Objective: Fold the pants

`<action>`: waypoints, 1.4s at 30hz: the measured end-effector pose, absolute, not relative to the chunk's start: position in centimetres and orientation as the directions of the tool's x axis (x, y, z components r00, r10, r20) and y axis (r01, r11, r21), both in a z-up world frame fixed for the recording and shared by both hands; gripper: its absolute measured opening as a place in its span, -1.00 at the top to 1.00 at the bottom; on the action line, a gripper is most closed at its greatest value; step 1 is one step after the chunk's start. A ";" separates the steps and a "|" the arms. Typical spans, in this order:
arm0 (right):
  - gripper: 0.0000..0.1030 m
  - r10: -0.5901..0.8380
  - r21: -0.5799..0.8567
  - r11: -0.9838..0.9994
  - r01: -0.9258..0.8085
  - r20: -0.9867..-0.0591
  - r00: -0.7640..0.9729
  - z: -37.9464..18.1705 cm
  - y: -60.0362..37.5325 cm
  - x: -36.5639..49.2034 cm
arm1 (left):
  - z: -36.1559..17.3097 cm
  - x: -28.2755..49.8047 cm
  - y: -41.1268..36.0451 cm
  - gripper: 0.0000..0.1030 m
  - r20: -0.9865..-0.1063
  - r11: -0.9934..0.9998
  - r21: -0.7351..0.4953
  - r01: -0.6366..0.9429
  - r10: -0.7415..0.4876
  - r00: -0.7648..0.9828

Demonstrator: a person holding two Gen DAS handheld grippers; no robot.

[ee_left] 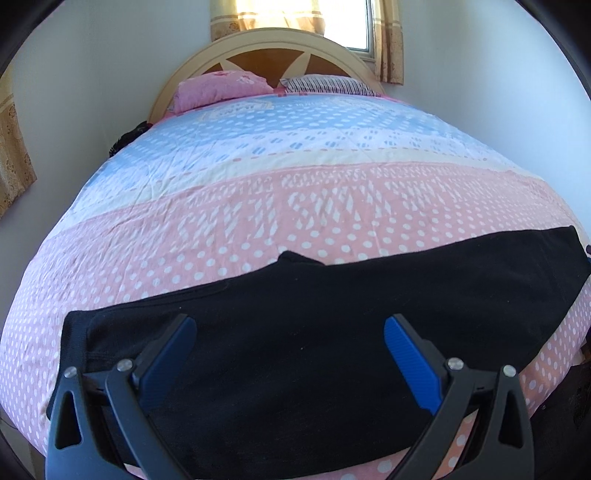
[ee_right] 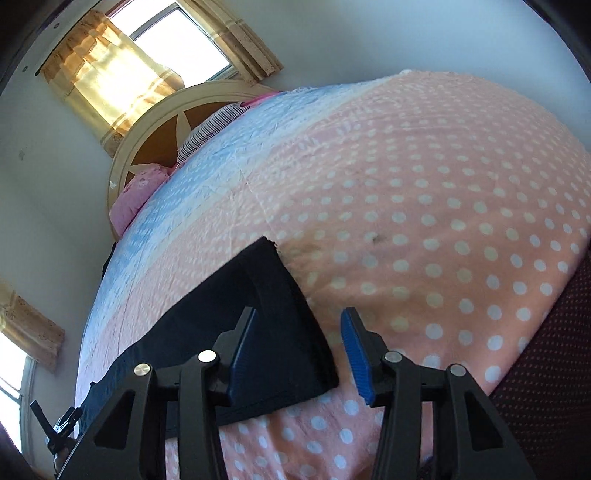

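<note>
Long black fabric pants (ee_left: pixel 332 295) are laid flat across the near pink dotted bedspread (ee_left: pixel 258 206); the left gripper (ee_left: pixel 290 354) and right gripper (ee_right: pixel 297 350) are held open above them, nothing gripped

I get daylight from the window (ee_left: pixel 360 26) behind the headboard, blown out white, the curtain (ee_right: pixel 107 85) glowing yellow. The bed (ee_left: pixel 295 192) is evenly lit and bulges under fisheye distortion, with dark vignetting at the corners. The black pants (ee_left: pixel 332 314) show almost no detail. My right view is tilted and slightly soft.
</note>
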State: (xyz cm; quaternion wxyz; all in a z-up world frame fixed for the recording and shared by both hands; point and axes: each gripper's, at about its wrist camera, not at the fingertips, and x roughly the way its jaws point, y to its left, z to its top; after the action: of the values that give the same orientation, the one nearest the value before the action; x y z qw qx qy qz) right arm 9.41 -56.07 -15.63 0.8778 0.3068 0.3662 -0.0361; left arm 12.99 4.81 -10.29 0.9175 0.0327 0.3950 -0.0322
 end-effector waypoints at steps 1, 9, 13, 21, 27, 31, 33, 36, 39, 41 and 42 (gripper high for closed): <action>0.29 0.200 0.538 0.797 0.274 -0.664 0.721 -16.1 -56.2 9.0 | -10.3 13.0 4.7 -1.00 -0.728 0.996 0.036 0.087 -0.033 0.684; 0.30 0.218 0.579 0.767 0.276 -0.640 0.736 -17.2 -57.2 8.6 | -11.0 13.0 3.7 -1.00 -0.743 0.994 0.031 0.105 -0.047 0.667; 0.30 0.281 0.613 0.758 0.223 -0.615 0.737 -17.1 -56.8 8.8 | -11.3 13.1 3.5 -1.00 -0.749 0.994 0.029 0.107 -0.049 0.660; 0.34 0.331 0.665 0.717 0.209 -0.588 0.738 -18.0 -57.0 9.6 | -11.8 13.1 3.4 -1.00 -0.758 0.994 0.004 0.112 -0.070 0.649; 0.60 0.337 0.639 0.747 0.183 -0.601 0.724 -17.7 -56.2 9.9 | -11.6 13.0 3.2 -1.00 -0.757 0.993 -0.014 0.120 -0.089 0.647; 0.74 0.330 0.645 0.747 0.160 -0.569 0.753 -16.7 -55.2 9.7 | -11.1 12.9 2.9 -1.00 -0.751 0.992 -0.014 0.129 -0.095 0.653; 0.74 0.329 0.639 0.759 0.126 -0.543 0.773 -15.2 -54.2 9.4 | -10.9 12.9 3.0 -1.00 -0.748 0.991 -0.024 0.133 -0.106 0.655; 0.75 0.342 0.629 0.776 0.060 -0.498 0.797 -12.6 -52.3 9.1 | -10.6 12.9 2.8 -1.00 -0.746 0.988 -0.050 0.148 -0.135 0.652; 0.75 0.356 0.585 0.811 -0.011 -0.477 0.803 -10.0 -48.9 9.1 | -10.2 12.7 2.3 -1.00 -0.740 0.984 -0.062 0.170 -0.159 0.654; 0.75 0.379 0.564 0.824 -0.062 -0.464 0.801 -8.8 -46.4 9.3 | -10.0 12.5 1.9 -1.00 -0.735 0.980 -0.068 0.189 -0.177 0.654; 0.75 0.390 0.550 0.831 -0.088 -0.463 0.796 -8.2 -45.2 9.5 | -9.9 12.4 1.7 -1.00 -0.733 0.978 -0.069 0.196 -0.183 0.655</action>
State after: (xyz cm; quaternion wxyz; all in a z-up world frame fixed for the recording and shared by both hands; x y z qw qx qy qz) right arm 9.49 -45.18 -8.25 0.9114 0.2596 0.2912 0.1310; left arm 12.38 1.68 -9.89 0.9097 0.0080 0.4018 -0.1043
